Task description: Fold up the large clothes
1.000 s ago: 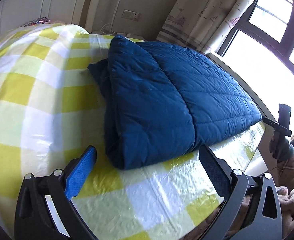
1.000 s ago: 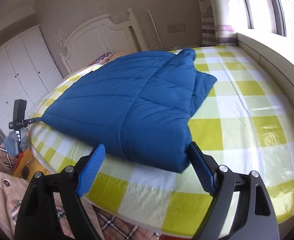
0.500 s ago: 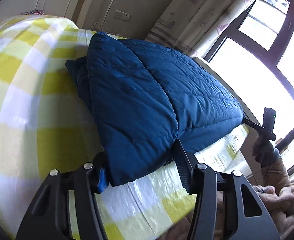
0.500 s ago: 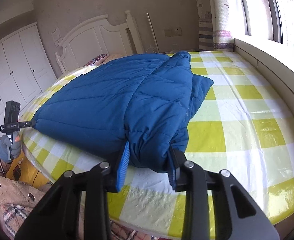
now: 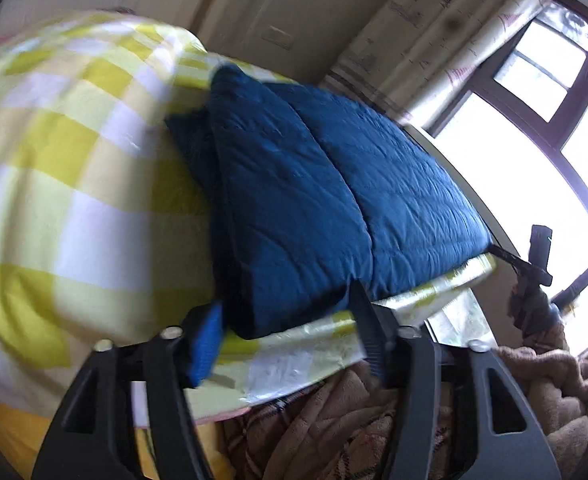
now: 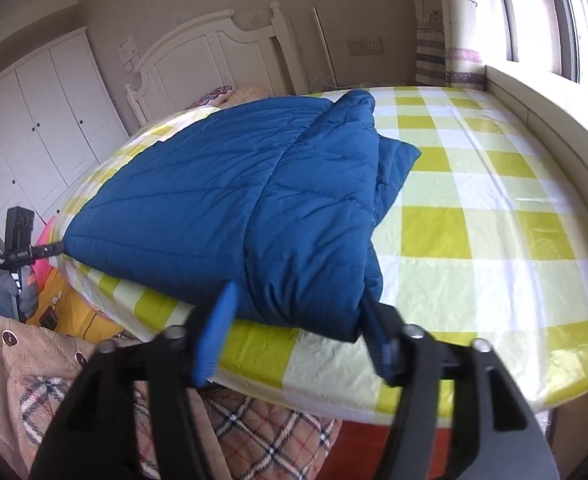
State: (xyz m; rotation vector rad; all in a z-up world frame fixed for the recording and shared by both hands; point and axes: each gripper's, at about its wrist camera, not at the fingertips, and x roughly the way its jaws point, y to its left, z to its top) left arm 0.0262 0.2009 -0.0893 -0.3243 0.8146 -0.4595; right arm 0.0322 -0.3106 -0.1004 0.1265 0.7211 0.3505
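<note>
A dark blue quilted jacket (image 5: 334,200) lies folded on a bed with a yellow and white checked cover (image 5: 74,180). My left gripper (image 5: 286,332) stands at the jacket's near left corner with its jaws parted, the corner just between the tips. In the right wrist view the jacket (image 6: 234,200) reaches the bed's near edge. My right gripper (image 6: 298,320) stands at the jacket's near right corner, jaws parted around it. Each view shows the other gripper at the jacket's far corner.
A white headboard (image 6: 214,60) and white wardrobe (image 6: 34,120) stand behind the bed (image 6: 494,220). A window (image 5: 554,140) with a patterned curtain (image 5: 434,40) is on the right. A beige plaid garment (image 6: 234,432) is below the bed's near edge.
Half a second ago both grippers were shut on the jacket's near corners. Both have now opened and drawn back a little. The left view has tilted.
</note>
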